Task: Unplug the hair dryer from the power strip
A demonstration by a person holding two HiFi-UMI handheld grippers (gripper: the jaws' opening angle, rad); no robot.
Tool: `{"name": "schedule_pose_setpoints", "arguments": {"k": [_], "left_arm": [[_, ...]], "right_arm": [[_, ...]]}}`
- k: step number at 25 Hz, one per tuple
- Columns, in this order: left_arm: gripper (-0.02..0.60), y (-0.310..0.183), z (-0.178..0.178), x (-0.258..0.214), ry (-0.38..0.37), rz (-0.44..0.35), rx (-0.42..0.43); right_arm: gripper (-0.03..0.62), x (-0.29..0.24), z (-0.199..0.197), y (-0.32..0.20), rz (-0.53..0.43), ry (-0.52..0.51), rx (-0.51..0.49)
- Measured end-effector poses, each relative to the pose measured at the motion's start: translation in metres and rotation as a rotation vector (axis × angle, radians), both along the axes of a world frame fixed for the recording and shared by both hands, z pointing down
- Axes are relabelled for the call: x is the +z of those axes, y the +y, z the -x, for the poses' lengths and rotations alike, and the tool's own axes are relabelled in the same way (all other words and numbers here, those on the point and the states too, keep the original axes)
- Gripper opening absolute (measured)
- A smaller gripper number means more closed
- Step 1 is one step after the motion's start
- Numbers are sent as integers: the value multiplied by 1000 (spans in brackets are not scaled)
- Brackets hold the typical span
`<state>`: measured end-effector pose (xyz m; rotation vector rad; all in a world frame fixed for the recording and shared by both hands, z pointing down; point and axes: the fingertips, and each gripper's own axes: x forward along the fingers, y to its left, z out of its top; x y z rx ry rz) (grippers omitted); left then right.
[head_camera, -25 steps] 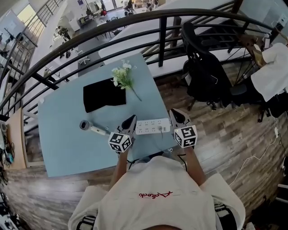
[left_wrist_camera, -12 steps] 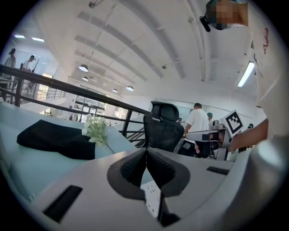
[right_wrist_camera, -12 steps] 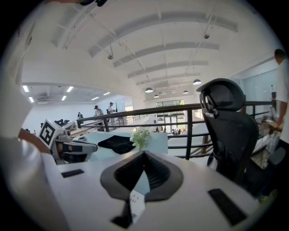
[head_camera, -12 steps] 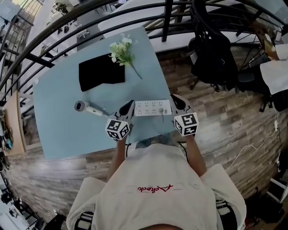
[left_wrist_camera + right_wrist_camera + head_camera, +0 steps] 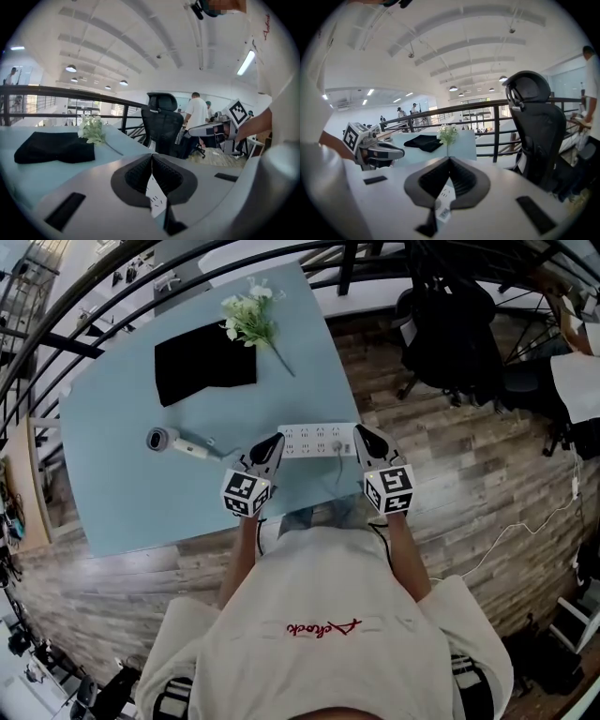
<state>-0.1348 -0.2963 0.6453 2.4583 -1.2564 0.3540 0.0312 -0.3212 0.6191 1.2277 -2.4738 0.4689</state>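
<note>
1. My left gripper and right gripper both have their jaws pressed together, holding nothing.
2. They sit at the two ends of the power strip, by the table's near edge.
3. I think I should pin the strip with one, open the other around the plug, and pull straight out.
4. The hair dryer lies toward the left edge, with its long side along the near edge and its head pointing left.
</note>
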Motion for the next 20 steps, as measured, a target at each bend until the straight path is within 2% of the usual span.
{"name": "schedule_pose_setpoints", "arguments": {"k": [4, 7, 9, 13, 14, 16, 17, 20], "left_arm": [[8, 6, -12, 11, -141, -10, 109], [8, 7, -19, 20, -196, -7, 152], [8, 7, -23, 27, -199, 13, 160], [9, 8, -29, 40, -159, 64, 156], [20, 8, -31, 43, -146, 80, 158], [170, 10, -36, 52, -130, 122, 173], [206, 10, -38, 56, -134, 140, 182], [207, 11, -42, 65, -149, 172, 194]], "right_arm": [[17, 1, 1, 4, 5, 0, -8], [17, 0, 1, 5, 5, 4, -18], [17, -1, -1, 6, 7, 7, -20], [17, 1, -6, 6, 15, 9, -16], [17, 1, -7, 6, 15, 10, -16], [17, 2, -9, 5, 16, 11, -15], [17, 2, -10, 5, 17, 12, -16], [17, 3, -10, 4, 20, 11, -20]]}}
